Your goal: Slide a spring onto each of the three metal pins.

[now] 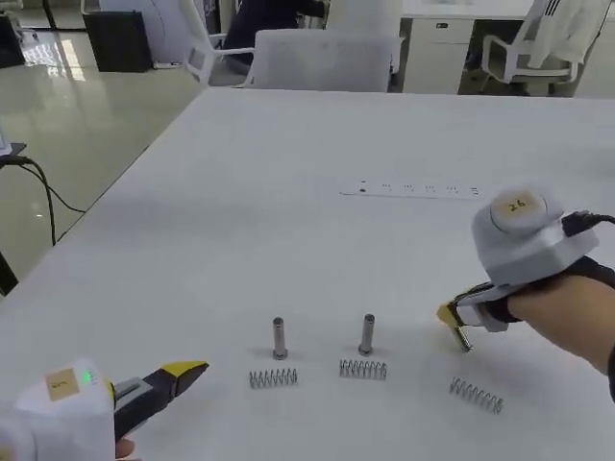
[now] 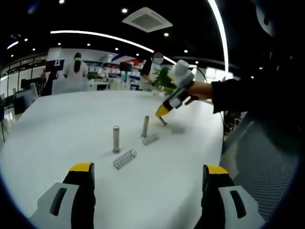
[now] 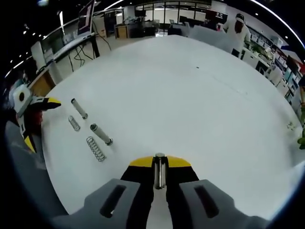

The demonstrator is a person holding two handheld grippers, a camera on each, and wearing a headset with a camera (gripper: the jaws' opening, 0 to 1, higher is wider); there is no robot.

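Springs are lying on their sides on the white table [image 1: 288, 192], none threaded onto a pin yet. The left spring [image 1: 273, 377] is resting just in front of the left pin [image 1: 279, 338], and the middle spring [image 1: 363, 369] just in front of the middle pin [image 1: 367, 333]. Both pins are standing upright, probably paired this way so each coil is within easy reach of its post. The right spring [image 1: 477, 395] is lying further right, angled, with no pin standing by it.

The right gripper [image 1: 454, 317] is clamping the third pin [image 1: 463, 336] between closed jaws, tilted just above the table, likely to stand it beside that spring. The left gripper [image 1: 187, 373] is waiting near the left spring, its jaws spread apart and empty.

Each spring is showing as a short, thin, silvery wire coil with open turns. Each pin is showing as a slim grey metal post.
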